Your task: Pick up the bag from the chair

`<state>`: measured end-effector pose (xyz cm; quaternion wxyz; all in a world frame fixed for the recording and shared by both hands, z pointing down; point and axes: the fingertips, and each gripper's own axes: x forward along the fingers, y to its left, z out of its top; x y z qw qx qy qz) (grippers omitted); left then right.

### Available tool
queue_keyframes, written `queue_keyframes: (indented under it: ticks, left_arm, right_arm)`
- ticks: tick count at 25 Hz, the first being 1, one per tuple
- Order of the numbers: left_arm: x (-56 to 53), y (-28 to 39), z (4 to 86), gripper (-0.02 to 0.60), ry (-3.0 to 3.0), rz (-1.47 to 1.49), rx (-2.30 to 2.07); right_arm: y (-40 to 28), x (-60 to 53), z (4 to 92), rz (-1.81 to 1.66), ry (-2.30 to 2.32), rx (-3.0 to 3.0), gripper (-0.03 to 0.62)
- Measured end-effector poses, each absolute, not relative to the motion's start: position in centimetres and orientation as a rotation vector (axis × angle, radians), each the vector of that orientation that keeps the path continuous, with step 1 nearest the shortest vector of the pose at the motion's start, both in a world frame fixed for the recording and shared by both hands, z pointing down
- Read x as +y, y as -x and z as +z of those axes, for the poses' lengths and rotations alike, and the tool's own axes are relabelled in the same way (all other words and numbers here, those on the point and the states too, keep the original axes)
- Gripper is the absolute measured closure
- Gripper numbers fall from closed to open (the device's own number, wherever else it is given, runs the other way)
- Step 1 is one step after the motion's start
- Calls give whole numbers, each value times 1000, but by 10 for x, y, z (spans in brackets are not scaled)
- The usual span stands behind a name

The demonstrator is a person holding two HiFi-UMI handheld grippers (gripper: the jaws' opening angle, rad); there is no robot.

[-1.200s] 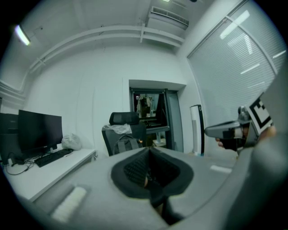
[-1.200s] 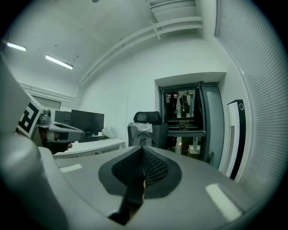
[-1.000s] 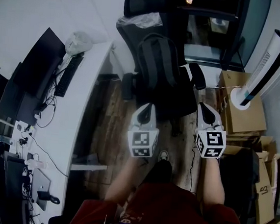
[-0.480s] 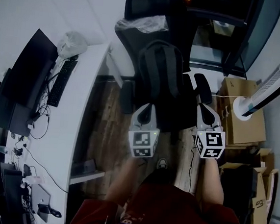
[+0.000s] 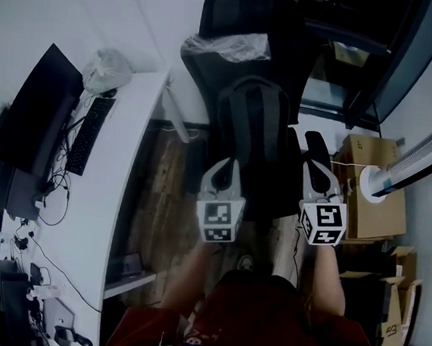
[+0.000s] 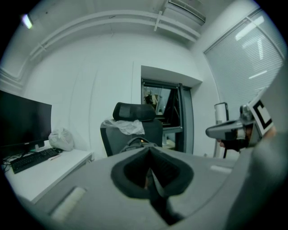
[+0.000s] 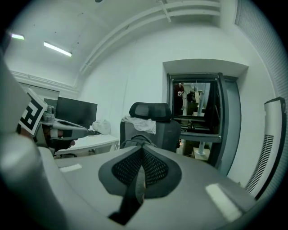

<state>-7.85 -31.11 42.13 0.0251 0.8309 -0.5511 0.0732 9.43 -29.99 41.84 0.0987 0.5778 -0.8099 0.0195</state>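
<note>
With jaws closed and empty, the left hand-held gripper (image 5: 224,171) and right hand-held gripper (image 5: 317,171) flank the chair (image 5: 235,14) front, probably lining up on the bag (image 5: 252,126) propped against its backrest.

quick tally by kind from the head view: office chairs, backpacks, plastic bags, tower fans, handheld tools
office chair: 1
backpack: 1
plastic bags: 2 (clear one, white one)
tower fan: 1
tools: 2 (left tool, right tool)
total: 7
</note>
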Motion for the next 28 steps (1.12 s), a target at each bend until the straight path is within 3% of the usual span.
queue_keyframes:
  ticks: [12,28]
  left_arm:
    - [-392,62,421,583,-2517,243,-1794]
    - [-508,8,409,583,-2367,299,-2024]
  right_arm:
    - [-102,-396,416,26,-1626,-2478,592]
    - [-165,-534,412,36,-1439,-2632,592]
